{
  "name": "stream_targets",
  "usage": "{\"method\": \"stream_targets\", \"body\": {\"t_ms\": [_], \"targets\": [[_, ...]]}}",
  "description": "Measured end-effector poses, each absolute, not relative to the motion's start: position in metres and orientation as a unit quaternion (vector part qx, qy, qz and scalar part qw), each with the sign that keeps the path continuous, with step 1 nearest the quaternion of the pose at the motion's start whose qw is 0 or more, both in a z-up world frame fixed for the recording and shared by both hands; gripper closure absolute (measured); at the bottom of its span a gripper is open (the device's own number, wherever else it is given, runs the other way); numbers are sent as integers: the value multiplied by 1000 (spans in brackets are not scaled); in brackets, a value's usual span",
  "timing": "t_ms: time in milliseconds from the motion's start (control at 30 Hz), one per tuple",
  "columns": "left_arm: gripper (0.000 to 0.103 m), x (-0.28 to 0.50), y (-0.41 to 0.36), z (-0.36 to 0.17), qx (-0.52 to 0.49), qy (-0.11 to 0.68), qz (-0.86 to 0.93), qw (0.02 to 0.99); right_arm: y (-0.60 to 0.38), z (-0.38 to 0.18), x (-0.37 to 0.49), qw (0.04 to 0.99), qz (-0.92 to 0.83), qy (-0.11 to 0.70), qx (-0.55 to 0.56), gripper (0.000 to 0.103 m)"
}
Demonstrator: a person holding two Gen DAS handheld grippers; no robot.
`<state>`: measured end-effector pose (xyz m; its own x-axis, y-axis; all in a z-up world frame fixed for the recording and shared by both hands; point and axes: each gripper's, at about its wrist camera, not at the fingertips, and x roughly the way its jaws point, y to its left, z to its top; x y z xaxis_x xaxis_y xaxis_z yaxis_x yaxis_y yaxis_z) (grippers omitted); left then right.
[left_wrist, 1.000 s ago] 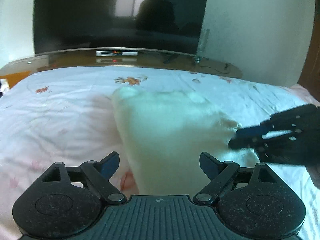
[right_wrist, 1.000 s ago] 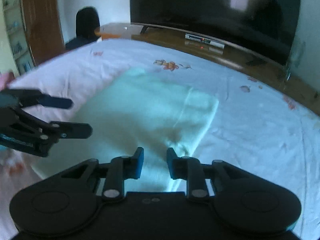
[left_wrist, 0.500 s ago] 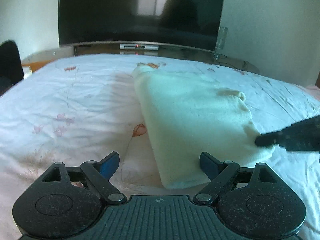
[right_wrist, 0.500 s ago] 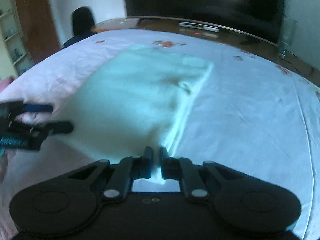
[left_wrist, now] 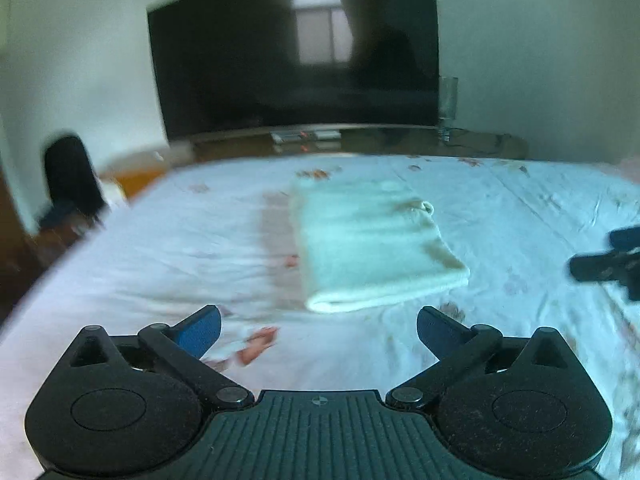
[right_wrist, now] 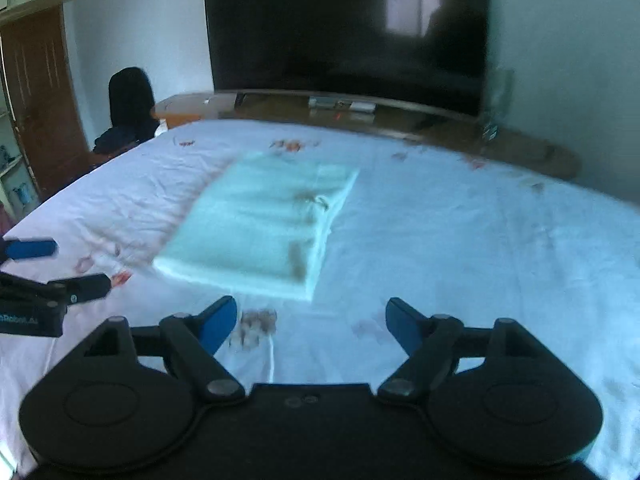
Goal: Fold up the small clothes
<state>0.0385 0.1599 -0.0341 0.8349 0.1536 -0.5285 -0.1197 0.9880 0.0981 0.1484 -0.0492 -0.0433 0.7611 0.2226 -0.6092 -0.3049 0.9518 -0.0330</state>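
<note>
A pale cream garment [left_wrist: 372,244] lies folded into a flat rectangle on the floral bedsheet [left_wrist: 180,240]; in the right wrist view the garment [right_wrist: 260,220] sits ahead and slightly left. My left gripper [left_wrist: 318,326] hangs just short of its near folded edge, jaws opening wide, nothing between them. My right gripper [right_wrist: 310,320] is also back from the cloth, jaws opening, with only sheet between them. Each gripper appears at the edge of the other's view: the right gripper [left_wrist: 604,264] and the left gripper [right_wrist: 64,268].
A large dark television [left_wrist: 296,52] stands on a low wooden stand [right_wrist: 400,120] beyond the bed's far edge. A glass [left_wrist: 448,108] stands at its right end. A dark chair [right_wrist: 130,108] and a wooden wardrobe [right_wrist: 40,100] are at the left.
The right gripper let go of the garment's near corner and opened. Both grippers pulled back and up from the cloth, which now lies folded flat farther ahead.
</note>
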Motion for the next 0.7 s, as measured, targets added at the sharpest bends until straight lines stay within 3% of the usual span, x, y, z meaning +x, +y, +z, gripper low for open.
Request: {"method": "stream_targets", "body": {"t_ms": [400,700], "targets": [[0,-107,116,30,-30,236,44,970,-82,14,-10,954,107,277,-29,20],[0,-160,107,45,-33,211,48,976,-74,29,-55,960,112,256,-19,19]]}}
